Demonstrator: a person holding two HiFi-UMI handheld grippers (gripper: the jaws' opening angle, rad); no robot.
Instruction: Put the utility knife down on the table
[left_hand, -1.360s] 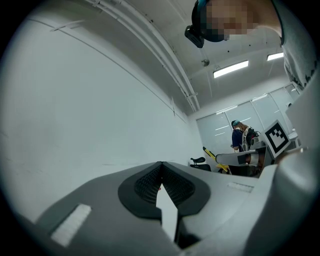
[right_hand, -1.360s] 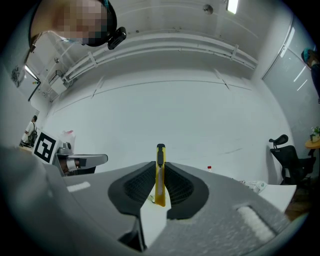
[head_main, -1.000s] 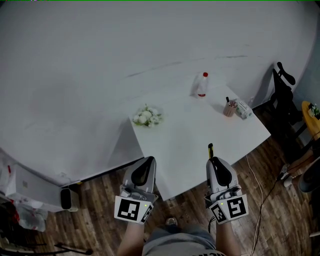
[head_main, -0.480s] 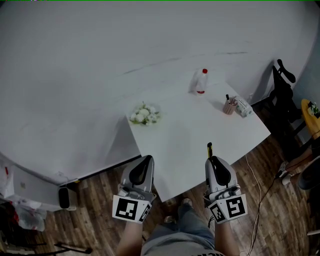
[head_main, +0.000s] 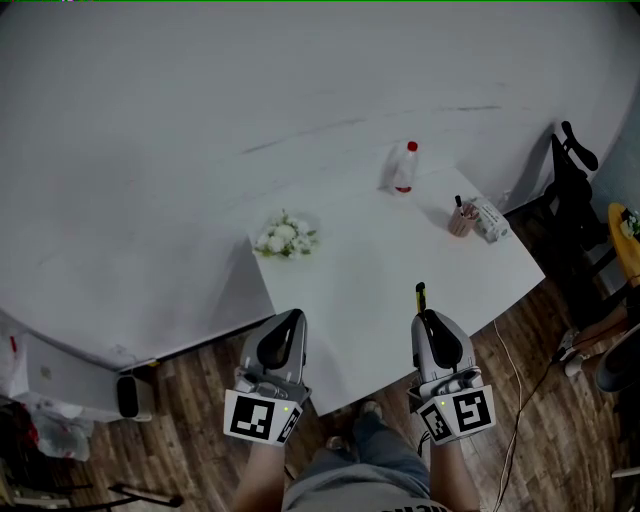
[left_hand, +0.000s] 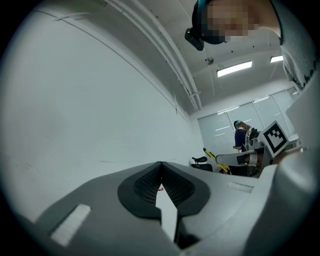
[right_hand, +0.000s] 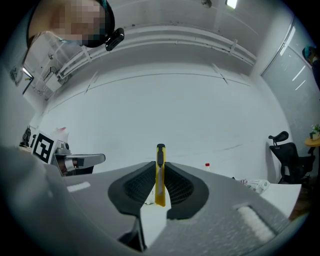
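A yellow utility knife with a black slider stands clamped between the jaws of my right gripper. In the head view the utility knife sticks out past the right gripper, above the near edge of the white table. My left gripper hovers at the table's near left corner. Its jaws are pressed together with nothing between them.
On the table stand a white bottle with a red cap, a bunch of white flowers, a pen cup and a small carton. A black chair is at the right. Wooden floor lies below me.
Both grippers have stayed almost where they were over the table's near edge. The view has shifted slightly, and the knife remains held.
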